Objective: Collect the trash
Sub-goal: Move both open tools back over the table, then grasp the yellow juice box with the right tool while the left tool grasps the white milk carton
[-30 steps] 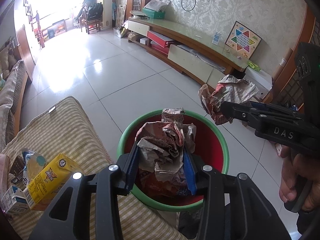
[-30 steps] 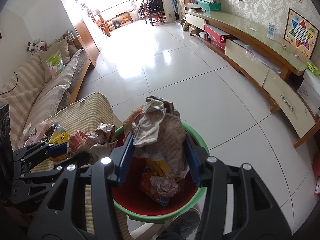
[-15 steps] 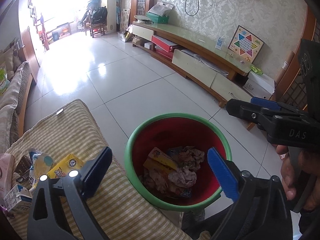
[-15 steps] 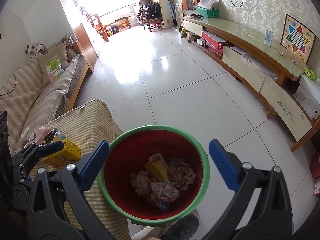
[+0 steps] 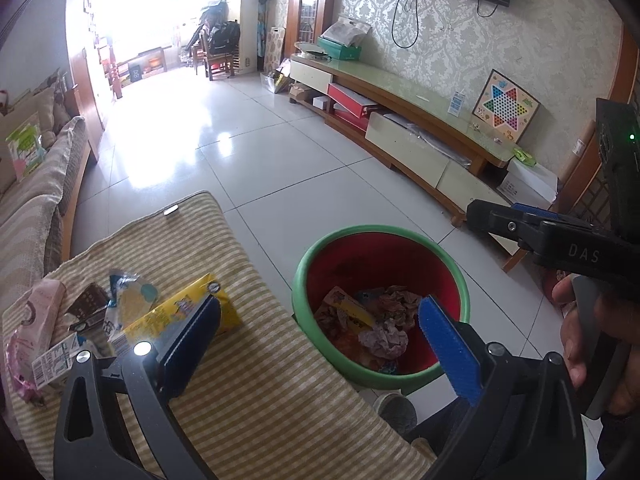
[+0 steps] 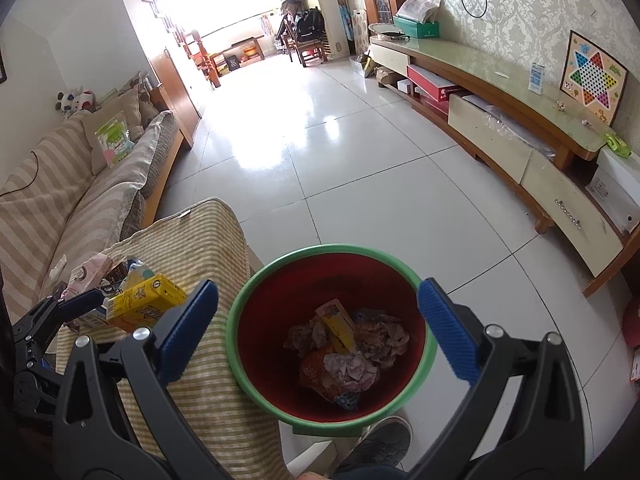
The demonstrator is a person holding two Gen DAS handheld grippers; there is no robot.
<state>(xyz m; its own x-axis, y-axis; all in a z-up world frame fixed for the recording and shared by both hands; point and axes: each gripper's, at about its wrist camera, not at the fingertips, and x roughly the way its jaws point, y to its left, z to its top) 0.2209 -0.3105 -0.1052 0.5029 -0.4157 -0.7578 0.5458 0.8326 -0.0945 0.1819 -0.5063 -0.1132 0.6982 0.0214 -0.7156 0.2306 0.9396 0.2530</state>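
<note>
A red bin with a green rim [image 5: 316,258] [image 6: 256,276] stands on the floor beside a striped-cloth table [image 5: 256,400] [image 6: 200,400]. Crumpled paper [image 5: 386,336] [image 6: 352,364] and wrappers lie in the bin. My left gripper [image 5: 320,344] is open and empty, between the table edge and the bin. My right gripper [image 6: 318,332] is open and empty above the bin; it shows at the right of the left wrist view [image 5: 516,216]. A yellow carton [image 5: 176,312] [image 6: 148,300] and other packets [image 5: 48,356] lie on the table's left.
A striped sofa [image 6: 80,192] runs along the left. A long low TV cabinet [image 6: 500,120] lines the right wall, with a checkers board [image 6: 594,78] on it. White tiled floor [image 6: 340,160] stretches ahead. A shoe [image 6: 380,440] shows below the bin.
Both grippers opened and dropped their crumpled paper into the bin. The left gripper has since shifted left toward the table.
</note>
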